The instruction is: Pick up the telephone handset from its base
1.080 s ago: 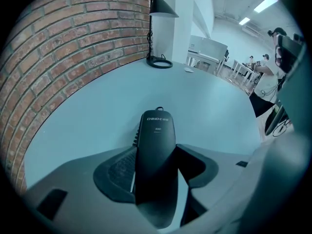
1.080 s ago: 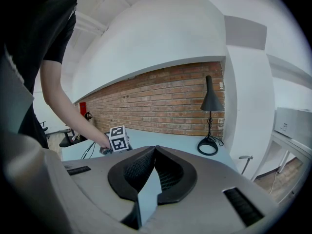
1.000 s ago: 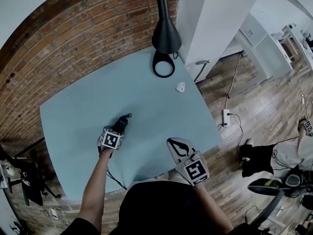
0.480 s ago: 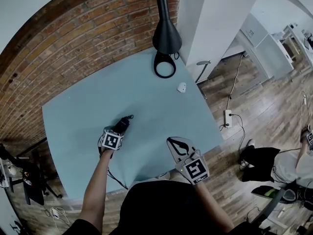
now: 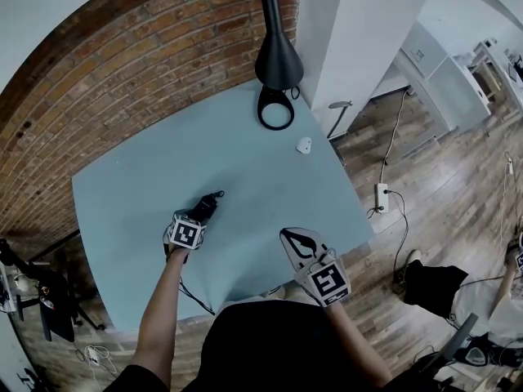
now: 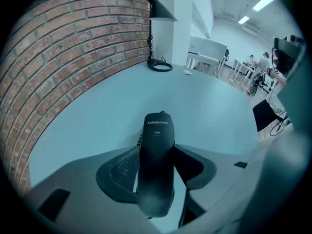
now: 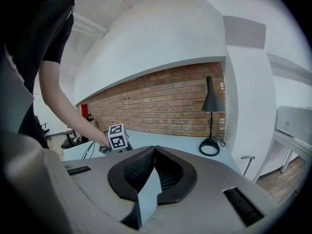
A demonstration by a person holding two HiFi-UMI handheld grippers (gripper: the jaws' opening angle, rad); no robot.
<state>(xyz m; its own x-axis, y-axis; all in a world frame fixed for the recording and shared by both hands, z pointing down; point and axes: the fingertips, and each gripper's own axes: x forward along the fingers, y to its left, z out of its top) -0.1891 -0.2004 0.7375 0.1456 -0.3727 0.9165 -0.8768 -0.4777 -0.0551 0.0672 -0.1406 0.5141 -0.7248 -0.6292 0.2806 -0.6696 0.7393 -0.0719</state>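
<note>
Handset (image 6: 156, 165): smooth, rounded black plastic

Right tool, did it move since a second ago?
No. The right tool keeps its spot over the front edge of the table, just as before.

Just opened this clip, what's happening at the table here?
A person works at a blue table with a hand-held gripper in each hand. The left hand-held gripper points down over a black handset, which sits between its jaws. They have just been closing, and thin gaps show beside the handset, so there is no firm grip yet. The right hand-held gripper hovers by the near edge, jaws together and empty.
</note>
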